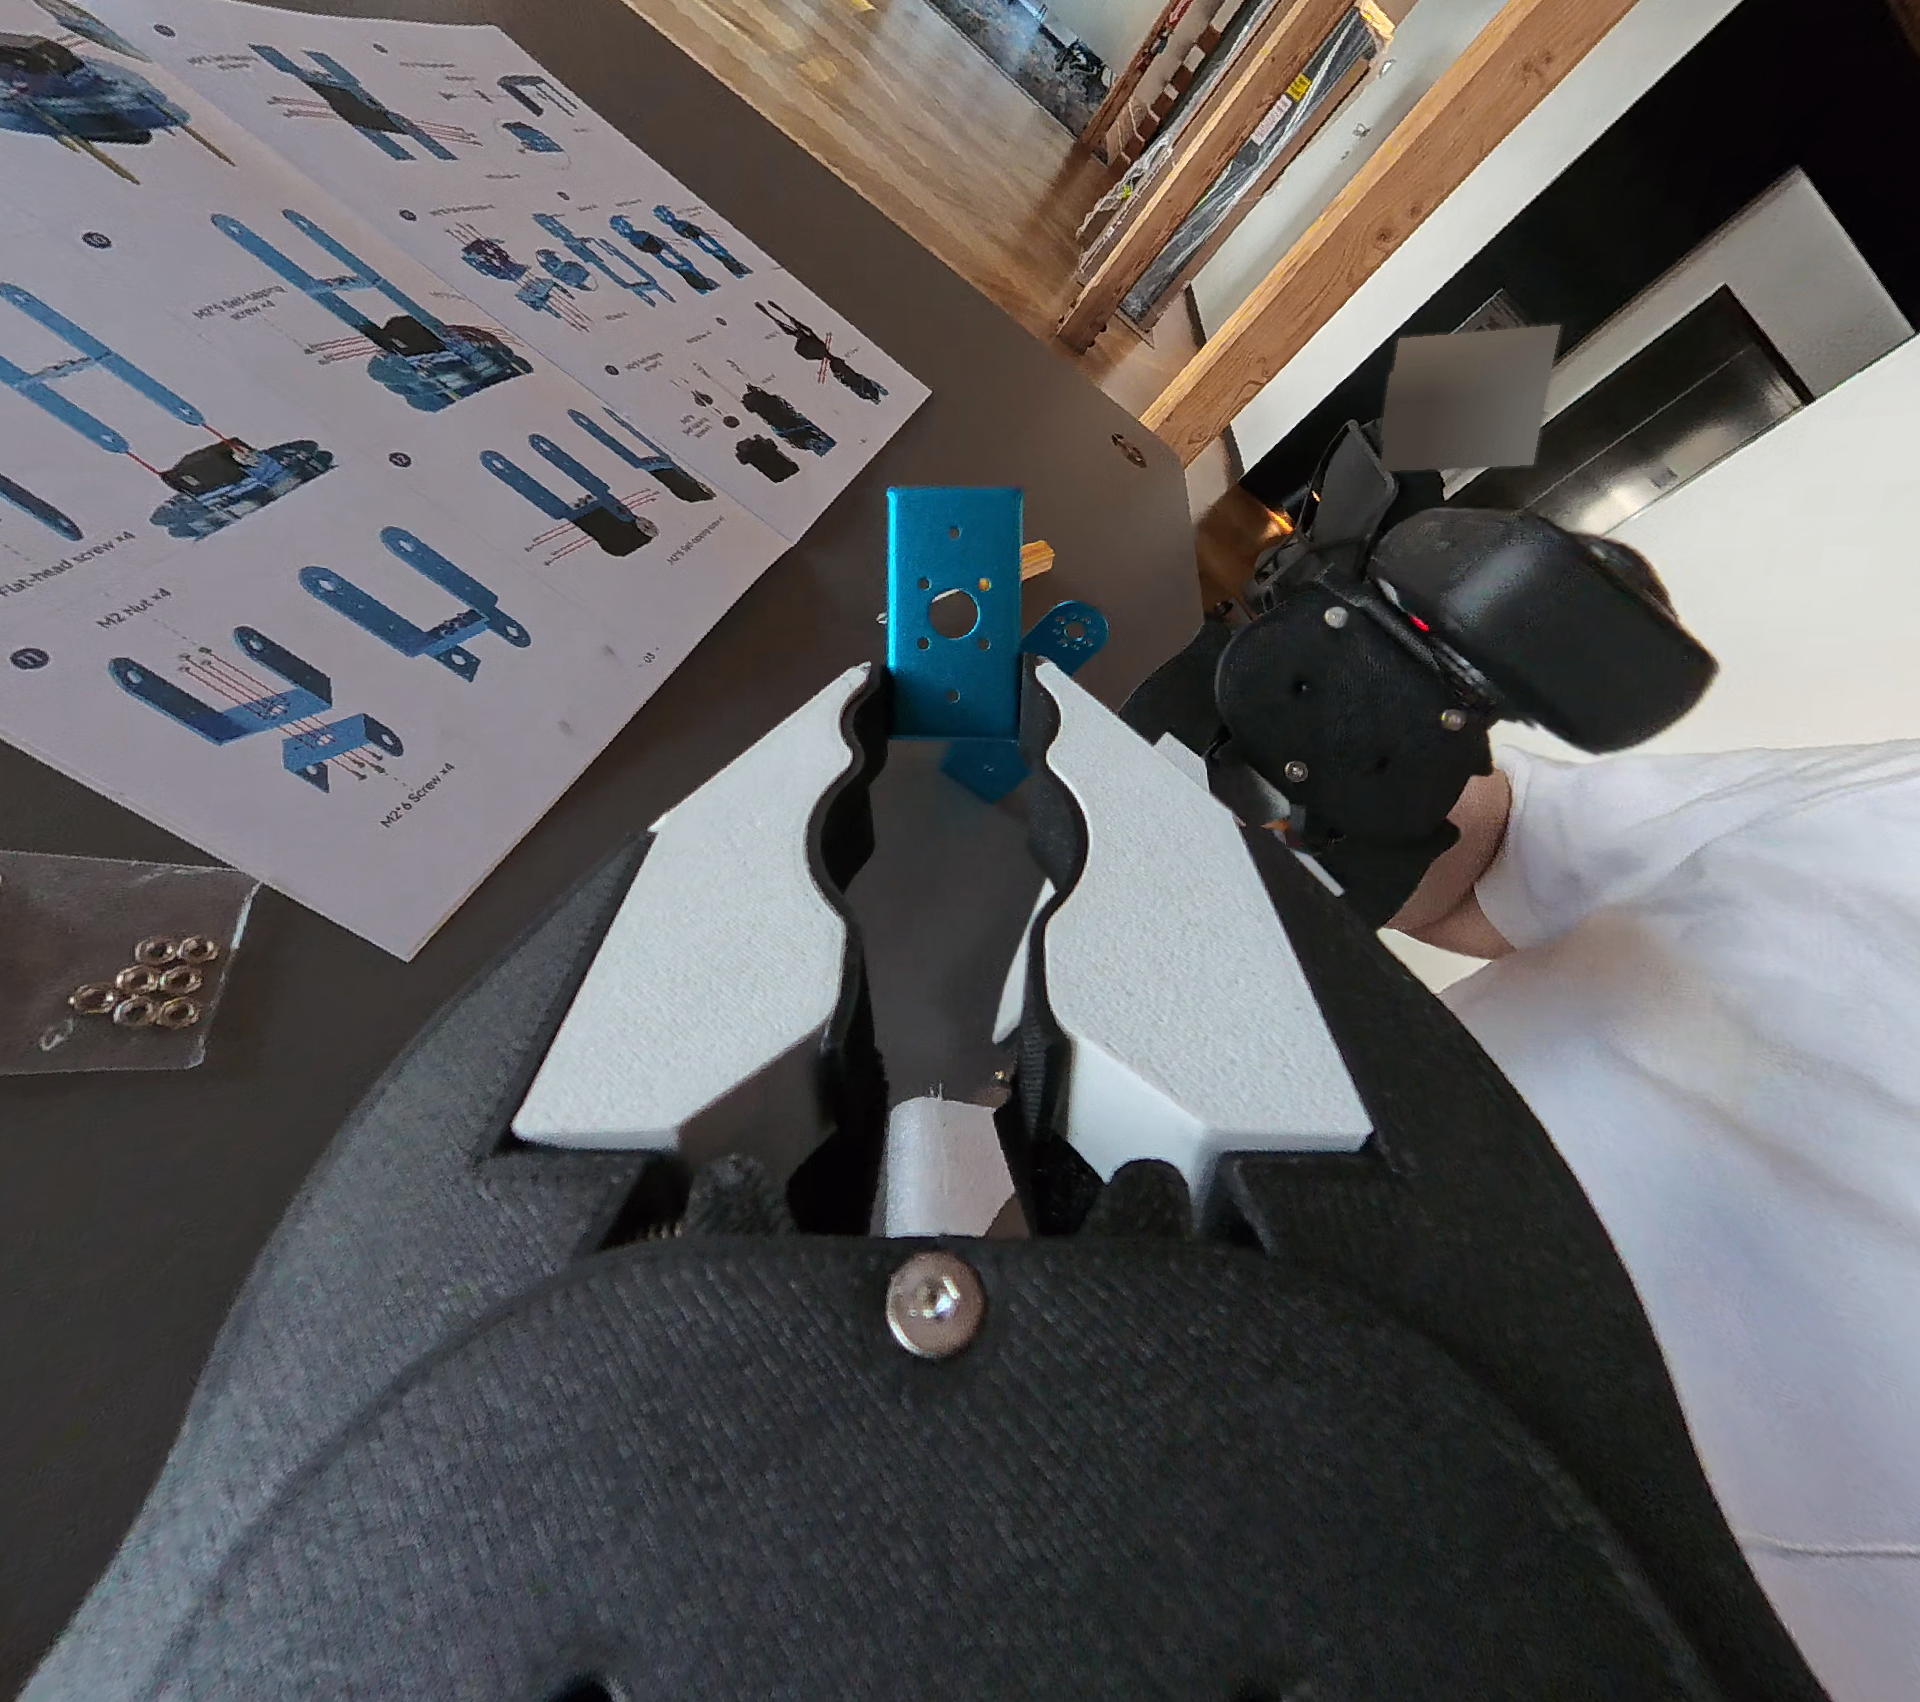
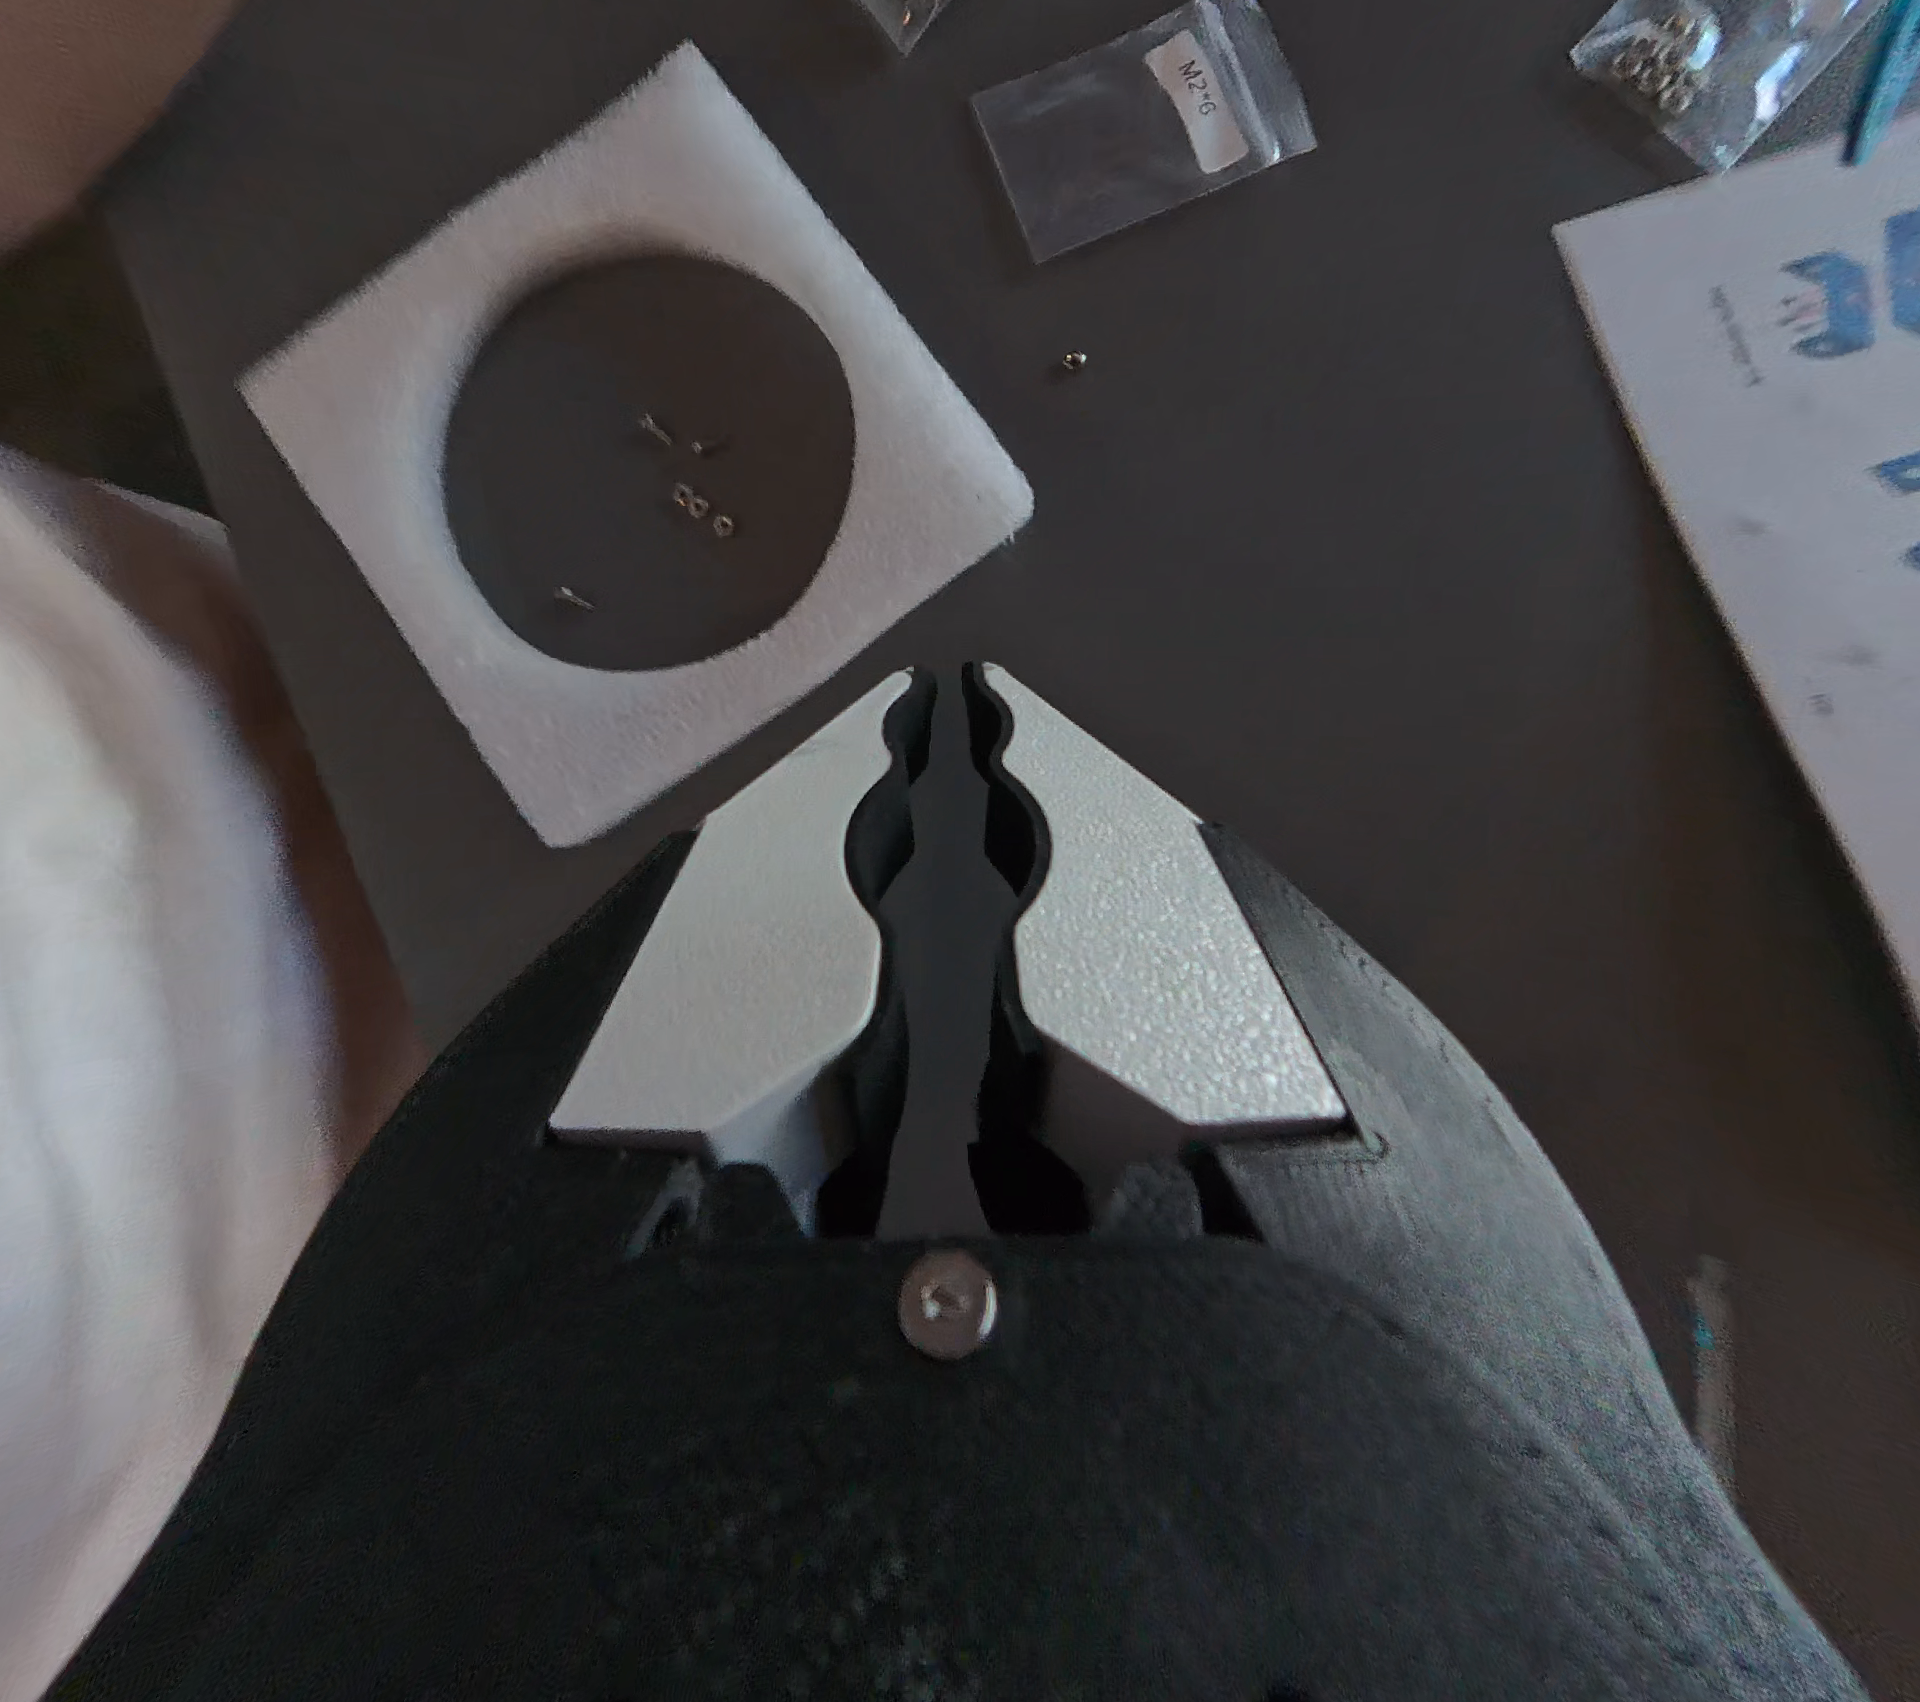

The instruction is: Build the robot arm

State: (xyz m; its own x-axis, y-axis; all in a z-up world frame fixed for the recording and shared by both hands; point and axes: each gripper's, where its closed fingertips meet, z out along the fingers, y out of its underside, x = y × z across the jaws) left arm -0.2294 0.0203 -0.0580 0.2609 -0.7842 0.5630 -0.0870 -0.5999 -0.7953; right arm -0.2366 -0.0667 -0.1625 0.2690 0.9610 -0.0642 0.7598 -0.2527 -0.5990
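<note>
**Q:** What lies on the counter [image 2: 1299,592]?

**A:** An open instruction booklet [image 1: 343,426] at the far left. A white foam square [image 2: 416,281] sits just beyond your right gripper [image 2: 948,676]. Small clear bags [image 2: 1143,125] lie farther off.

**Q:** And the fingers?

**A:** Your left gripper [image 1: 954,686] pinches a blue perforated bracket [image 1: 951,572] upright at its fingertips, raised above the counter's edge. The right fingers are drawn almost together, pinching nothing.

**Q:** Smallest items?

**A:** Screws and nuts [image 2: 691,489] lie in the foam's round cutout. One stray screw [image 2: 1075,359] lies on the counter to its right.
</note>
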